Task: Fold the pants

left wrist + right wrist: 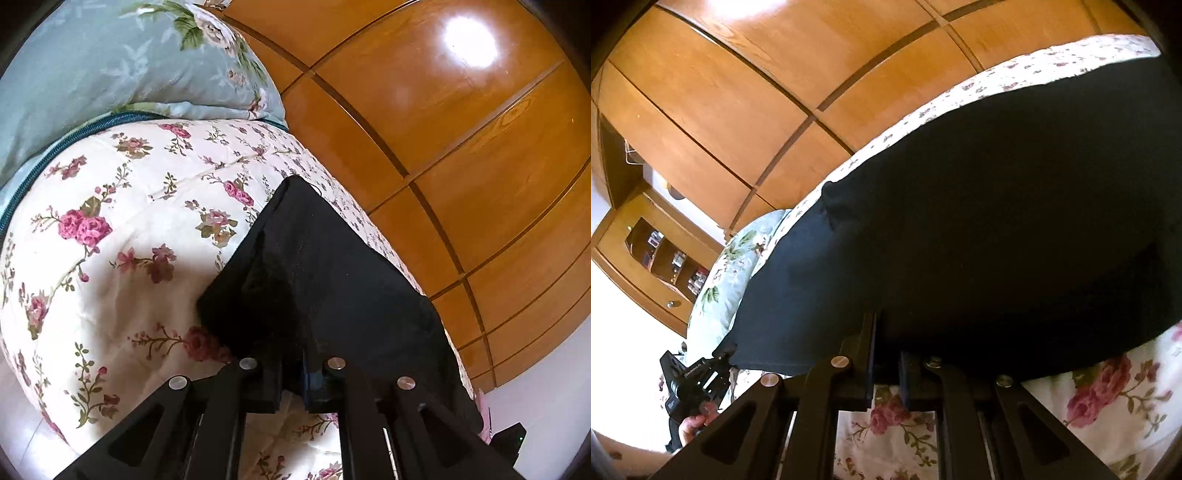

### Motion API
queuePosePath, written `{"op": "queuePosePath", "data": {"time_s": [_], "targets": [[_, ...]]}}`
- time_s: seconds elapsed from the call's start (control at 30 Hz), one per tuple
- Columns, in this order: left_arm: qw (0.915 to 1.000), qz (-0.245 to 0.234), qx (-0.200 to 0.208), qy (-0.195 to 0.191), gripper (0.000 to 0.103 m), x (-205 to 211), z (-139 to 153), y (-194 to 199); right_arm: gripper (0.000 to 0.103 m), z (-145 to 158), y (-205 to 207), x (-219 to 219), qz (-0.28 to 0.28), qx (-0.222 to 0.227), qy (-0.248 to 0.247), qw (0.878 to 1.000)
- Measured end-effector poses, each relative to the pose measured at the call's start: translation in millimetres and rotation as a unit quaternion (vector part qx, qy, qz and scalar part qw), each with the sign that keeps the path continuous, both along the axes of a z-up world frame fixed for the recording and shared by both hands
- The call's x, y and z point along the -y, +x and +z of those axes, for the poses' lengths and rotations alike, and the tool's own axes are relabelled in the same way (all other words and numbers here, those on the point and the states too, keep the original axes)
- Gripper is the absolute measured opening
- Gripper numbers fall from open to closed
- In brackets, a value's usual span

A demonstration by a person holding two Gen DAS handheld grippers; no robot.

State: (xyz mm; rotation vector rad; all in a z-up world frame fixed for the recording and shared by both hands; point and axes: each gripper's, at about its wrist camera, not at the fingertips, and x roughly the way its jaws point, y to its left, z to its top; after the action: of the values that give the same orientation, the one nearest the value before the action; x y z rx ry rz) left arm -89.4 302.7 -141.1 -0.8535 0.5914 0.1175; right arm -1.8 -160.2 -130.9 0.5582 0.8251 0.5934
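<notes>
Both tongs are clamped on the near edge of the pants, which makes sense: pinch two spots on one edge and you can carry it over in a straight line. The left gripper (295,380) has its jaws nearly together with black cloth between them, at what looks like a corner of the pants (332,288). The right gripper (886,354) bites the same edge further along, jaws also close with fabric in the gap. From the right view you can see the left one (713,363) at the far corner, so the edge is held at two well-apart points and stays taut. The pants lie flat on the bed (129,229), along the edge next to the wooden wardrobe (461,155), already looking like a neat rectangle, so I'd guess one fold is done. A floral pillow (110,62) sits at the head end. There's small white lettering on the left gripper's body, too tiny to read.
</notes>
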Motion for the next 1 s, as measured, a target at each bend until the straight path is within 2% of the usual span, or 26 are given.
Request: {"op": "queuePosePath", "data": {"time_s": [0.13,0.2,0.27,0.33,0.37,0.43,0.57,0.67,0.73,0.77,0.87,0.9,0.93,1.0], "targets": [[0.9989,0.044,0.011,-0.008,0.022,0,16,-21,0.011,0,1,-3,-0.001,0.005,0.0,1.0],[0.9971,0.07,0.024,0.017,0.023,4,32,-30,0.012,0,2,0,-0.002,0.002,0.014,1.0],[0.9939,0.086,0.048,0.049,0.025,11,52,-36,0.021,2,2,4,-0.01,0.005,0.02,1.0],[0.9922,0.081,0.067,0.068,0.028,19,68,-32,0.029,7,2,13,-0.027,0.016,0.024,0.999],[0.9921,0.068,0.075,0.075,0.03,25,74,-25,0.036,9,1,17,-0.035,0.02,0.026,0.999],[0.9928,0.036,0.077,0.085,0.03,38,80,-8,0.041,11,3,29,-0.057,0.023,0.03,0.998],[0.9922,-0.06,0.055,0.095,0.03,77,74,43,0.041,7,11,57,-0.091,0.007,0.048,0.995],[0.9865,-0.138,0.028,0.084,0.03,114,60,77,0.041,9,17,87,-0.131,0.007,0.055,0.99],[0.9782,-0.192,0.018,0.077,0.03,146,54,88,0.041,10,20,110,-0.163,0.006,0.055,0.985],[0.97,-0.23,0.016,0.077,0.03,165,51,94,0.041,9,20,124,-0.183,0.004,0.063,0.981],[0.9473,-0.304,0.016,0.1,0.03,209,50,101,0.041,4,22,170,-0.242,-0.005,0.091,0.966],[0.9369,-0.331,0.016,0.111,0.03,225,49,102,0.041,5,24,182,-0.258,-0.004,0.099,0.961],[0.9269,-0.355,0.013,0.121,0.031,240,48,104,0.041,3,26,200,-0.278,-0.004,0.11,0.954],[0.9135,-0.387,0.008,0.125,0.033,260,45,105,0.04,1,31,222,-0.305,-0.01,0.122,0.945]]}}
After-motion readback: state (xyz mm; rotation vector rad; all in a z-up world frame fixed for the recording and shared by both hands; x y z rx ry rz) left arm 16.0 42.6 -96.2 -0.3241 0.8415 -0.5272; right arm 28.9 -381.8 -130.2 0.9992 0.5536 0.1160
